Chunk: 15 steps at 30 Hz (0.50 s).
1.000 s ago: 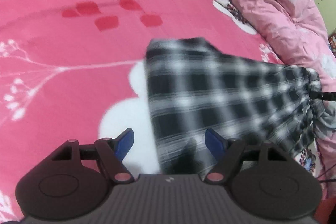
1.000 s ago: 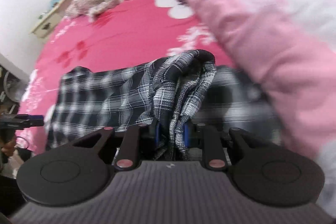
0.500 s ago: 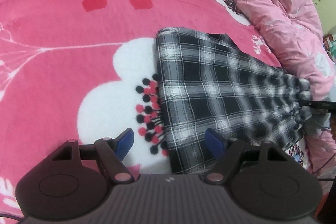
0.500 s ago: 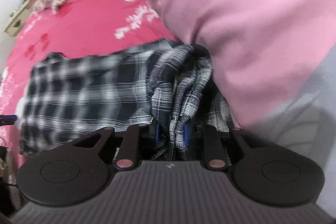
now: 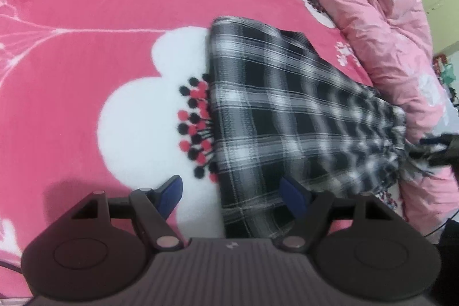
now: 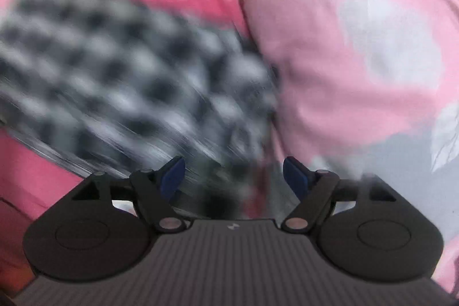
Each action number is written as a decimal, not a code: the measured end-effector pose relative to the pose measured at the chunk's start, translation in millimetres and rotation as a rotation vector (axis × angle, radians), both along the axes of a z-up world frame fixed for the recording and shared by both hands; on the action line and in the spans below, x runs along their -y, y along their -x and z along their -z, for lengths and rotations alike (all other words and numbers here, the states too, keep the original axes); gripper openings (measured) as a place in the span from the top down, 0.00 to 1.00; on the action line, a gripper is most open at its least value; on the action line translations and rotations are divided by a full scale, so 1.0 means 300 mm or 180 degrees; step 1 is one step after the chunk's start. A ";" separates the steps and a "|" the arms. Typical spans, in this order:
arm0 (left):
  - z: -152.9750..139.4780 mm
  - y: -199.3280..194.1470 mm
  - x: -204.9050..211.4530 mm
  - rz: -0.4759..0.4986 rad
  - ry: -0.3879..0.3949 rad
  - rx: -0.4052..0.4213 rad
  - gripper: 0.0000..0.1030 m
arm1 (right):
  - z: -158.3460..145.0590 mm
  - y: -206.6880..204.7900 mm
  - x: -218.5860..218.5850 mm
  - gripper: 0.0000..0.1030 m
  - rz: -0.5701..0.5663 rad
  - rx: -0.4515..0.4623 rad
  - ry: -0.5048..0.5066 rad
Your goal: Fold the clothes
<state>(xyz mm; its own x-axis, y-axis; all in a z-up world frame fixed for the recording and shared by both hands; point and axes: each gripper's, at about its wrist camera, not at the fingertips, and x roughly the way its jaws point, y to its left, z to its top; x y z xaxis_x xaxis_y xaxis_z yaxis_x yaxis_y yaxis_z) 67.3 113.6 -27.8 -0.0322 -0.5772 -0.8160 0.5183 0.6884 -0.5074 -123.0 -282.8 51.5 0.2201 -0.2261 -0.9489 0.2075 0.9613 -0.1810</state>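
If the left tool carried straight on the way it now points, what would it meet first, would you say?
Most likely the plaid garment on the pink bedspread: the open left tool straddles its near edge. Depth is hard to judge.

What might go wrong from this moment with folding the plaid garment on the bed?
1. The right gripper has just been opening and no pad presses the plaid garment; its bunched end beside the pink quilt may stay crumpled.
2. The open left gripper straddles the garment's near edge; closing there may also pinch the floral bedsheet.
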 end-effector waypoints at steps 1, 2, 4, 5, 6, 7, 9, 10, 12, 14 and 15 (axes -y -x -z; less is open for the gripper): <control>0.008 0.004 0.006 0.0032 -0.0002 -0.0032 0.23 | -0.070 -0.023 -0.022 0.27 -0.0023 0.0226 -0.0190; 0.018 0.009 0.013 0.0056 -0.0015 -0.0057 0.23 | -0.135 -0.054 -0.048 0.26 -0.0069 0.0468 -0.0396; 0.034 0.021 0.025 0.0082 -0.0043 -0.0078 0.23 | -0.221 -0.135 -0.103 0.22 -0.0120 0.0887 -0.0861; 0.039 0.029 0.030 0.0070 -0.0059 -0.0056 0.23 | -0.236 -0.194 -0.138 0.21 -0.0133 0.1007 -0.1152; 0.044 0.037 0.035 0.0057 -0.0075 -0.0034 0.24 | -0.232 -0.255 -0.175 0.21 -0.0179 0.1035 -0.1416; 0.046 0.045 0.040 0.0050 -0.0092 0.0007 0.24 | -0.204 -0.323 -0.220 0.21 -0.0219 0.0971 -0.1597; 0.044 0.061 0.052 0.0037 -0.0123 0.0106 0.26 | -0.146 -0.458 -0.311 0.21 -0.0299 0.0830 -0.1947; 0.041 0.068 0.059 0.0028 -0.0131 0.0147 0.27 | -0.116 -0.526 -0.356 0.21 -0.0338 0.0758 -0.2122; 0.041 0.080 0.070 0.0012 -0.0123 0.0209 0.31 | -0.027 -0.655 -0.451 0.21 -0.0300 0.0559 -0.2186; 0.044 0.092 0.080 -0.0002 -0.0109 0.0267 0.33 | 0.062 -0.767 -0.534 0.21 -0.0210 0.0331 -0.2119; 0.045 0.098 0.085 -0.0009 -0.0102 0.0295 0.35 | 0.119 -0.819 -0.578 0.21 -0.0187 0.0123 -0.2027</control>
